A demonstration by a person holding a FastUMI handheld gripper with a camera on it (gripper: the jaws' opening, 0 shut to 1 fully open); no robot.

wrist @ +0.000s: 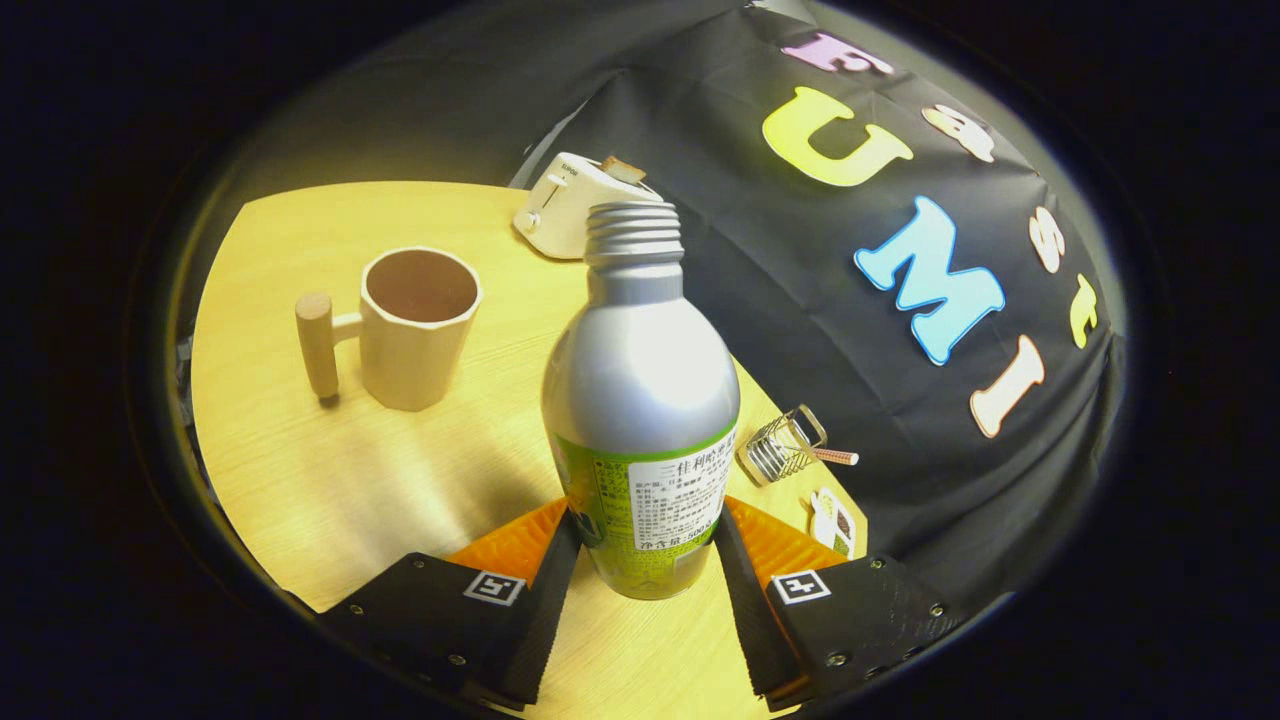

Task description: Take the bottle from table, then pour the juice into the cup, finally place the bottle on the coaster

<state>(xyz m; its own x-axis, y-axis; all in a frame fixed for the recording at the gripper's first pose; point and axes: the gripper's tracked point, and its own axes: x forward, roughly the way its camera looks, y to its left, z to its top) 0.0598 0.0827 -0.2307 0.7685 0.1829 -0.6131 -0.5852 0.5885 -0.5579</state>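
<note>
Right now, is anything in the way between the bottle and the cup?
Nothing visible is. The gripper has the bottle between its fingers, both pressing its sides. Only bare table lies between it and the cup. The toaster stands farther back.

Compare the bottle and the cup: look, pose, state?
The bottle is silver metal with a green label; the cup is plain cream with a wooden side handle. The bottle sits clamped between the gripper fingers; the cup stands apart, beyond them on the table. The bottle's threaded neck is narrow; the cup's mouth is wide. Both are upright and uncapped.
</note>
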